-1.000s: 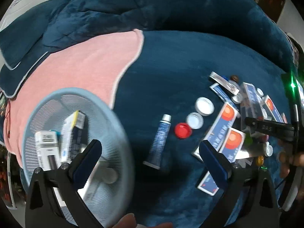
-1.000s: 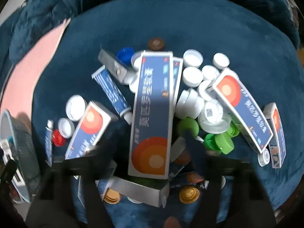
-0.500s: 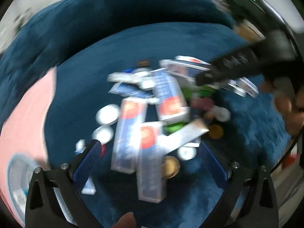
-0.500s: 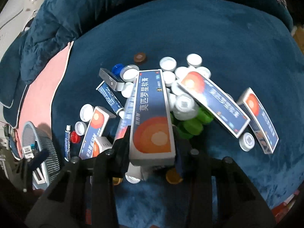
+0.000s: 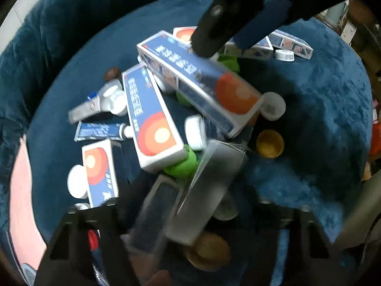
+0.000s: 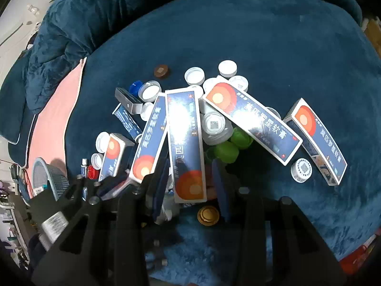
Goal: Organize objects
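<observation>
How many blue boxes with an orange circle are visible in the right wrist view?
5: one blue cardboard box with an orange circle in the right gripper, one leaning on its left, a small one farther left, two on the right. Others may hide underneath.

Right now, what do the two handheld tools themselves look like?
The right tool has a matte black angular frame with triangular cutouts, visible bolt heads and flat dark blue finger pads. The left tool shows the same black frame, blurred. No cables or sleeves are clearly visible.

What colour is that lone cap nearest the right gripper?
Gold cap, clearest in the right wrist view.
</observation>
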`<act>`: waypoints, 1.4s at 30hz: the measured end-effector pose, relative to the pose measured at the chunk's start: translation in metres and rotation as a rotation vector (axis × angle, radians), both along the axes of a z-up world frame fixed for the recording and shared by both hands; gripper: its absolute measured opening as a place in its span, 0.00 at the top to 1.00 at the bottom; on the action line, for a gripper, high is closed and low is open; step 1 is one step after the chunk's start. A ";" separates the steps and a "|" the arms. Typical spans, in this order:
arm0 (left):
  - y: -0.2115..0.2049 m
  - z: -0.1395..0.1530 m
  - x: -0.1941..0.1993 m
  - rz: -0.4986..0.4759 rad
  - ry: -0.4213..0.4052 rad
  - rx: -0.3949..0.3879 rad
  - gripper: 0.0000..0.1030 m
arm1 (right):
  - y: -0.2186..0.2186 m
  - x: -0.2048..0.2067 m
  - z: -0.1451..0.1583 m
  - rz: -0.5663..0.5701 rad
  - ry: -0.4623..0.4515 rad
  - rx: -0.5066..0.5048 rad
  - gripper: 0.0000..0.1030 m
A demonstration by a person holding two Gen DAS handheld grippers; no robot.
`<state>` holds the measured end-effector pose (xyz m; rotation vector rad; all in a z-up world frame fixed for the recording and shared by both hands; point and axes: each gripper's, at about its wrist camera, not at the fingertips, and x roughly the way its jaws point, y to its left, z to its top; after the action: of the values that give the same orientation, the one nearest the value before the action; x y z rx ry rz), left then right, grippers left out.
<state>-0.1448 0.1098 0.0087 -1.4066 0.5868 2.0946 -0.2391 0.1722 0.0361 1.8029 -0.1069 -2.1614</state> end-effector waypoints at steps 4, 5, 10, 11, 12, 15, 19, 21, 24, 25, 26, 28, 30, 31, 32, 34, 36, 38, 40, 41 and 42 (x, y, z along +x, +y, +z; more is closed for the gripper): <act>-0.018 0.013 -0.005 0.106 -0.056 0.141 0.67 | 0.005 -0.003 -0.006 -0.030 -0.031 -0.015 0.61; -0.023 0.016 -0.006 0.144 -0.067 0.172 0.73 | 0.007 -0.004 -0.008 -0.037 -0.033 -0.012 0.59; -0.034 0.015 -0.002 0.229 -0.102 0.222 0.73 | 0.004 -0.008 -0.017 -0.035 -0.005 0.002 0.28; -0.037 0.012 -0.002 0.240 -0.113 0.230 0.73 | 0.001 -0.007 -0.019 -0.024 -0.003 0.001 0.28; -0.038 0.009 -0.001 0.254 -0.123 0.239 0.73 | -0.002 -0.007 -0.021 -0.011 -0.005 -0.001 0.28; -0.049 0.001 -0.002 0.301 -0.146 0.259 0.72 | -0.012 -0.004 -0.029 0.037 -0.006 0.010 0.28; -0.056 -0.003 -0.004 0.331 -0.169 0.292 0.72 | -0.021 0.002 -0.046 0.098 -0.017 0.111 0.63; -0.060 0.000 -0.004 0.346 -0.169 0.313 0.74 | -0.022 0.004 -0.046 0.123 -0.023 0.119 0.63; -0.068 0.007 -0.004 0.371 -0.155 0.352 0.74 | -0.022 0.009 -0.036 0.131 0.000 0.102 0.63; -0.070 0.011 -0.004 0.378 -0.147 0.365 0.74 | -0.021 0.010 -0.031 0.127 0.008 0.094 0.63; -0.071 0.015 -0.003 0.384 -0.142 0.376 0.74 | -0.020 0.011 -0.027 0.122 0.014 0.081 0.63; -0.074 0.023 -0.003 0.393 -0.127 0.384 0.74 | -0.019 0.014 -0.019 0.120 0.025 0.050 0.63; -0.077 0.029 -0.001 0.407 -0.111 0.396 0.74 | -0.020 0.018 -0.012 0.120 0.030 0.026 0.63; -0.080 0.034 0.001 0.417 -0.100 0.401 0.74 | -0.022 0.020 -0.008 0.124 0.031 0.015 0.63; -0.084 0.039 0.002 0.429 -0.088 0.404 0.74 | -0.024 0.023 -0.006 0.129 0.033 0.007 0.63; -0.095 0.048 0.005 0.458 -0.065 0.410 0.74 | -0.030 0.028 -0.002 0.141 0.040 -0.004 0.63; -0.102 0.056 0.011 0.492 -0.037 0.408 0.74 | -0.042 0.031 0.002 0.156 0.045 -0.020 0.63; -0.133 0.069 0.016 0.534 -0.014 0.411 0.74 | -0.058 0.036 0.007 0.179 0.050 -0.039 0.63; -0.153 0.076 0.024 0.581 0.009 0.406 0.74 | -0.076 0.046 0.012 0.205 0.055 -0.057 0.63; -0.166 0.080 0.030 0.610 0.021 0.403 0.74 | -0.082 0.052 0.015 0.223 0.060 -0.068 0.63; -0.175 0.082 0.034 0.634 0.030 0.399 0.74 | -0.091 0.059 0.018 0.244 0.064 -0.082 0.63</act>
<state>-0.1104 -0.0648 0.0905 -1.4377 -0.3127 2.5213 -0.1797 0.0807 0.0537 1.6092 0.0372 -2.0099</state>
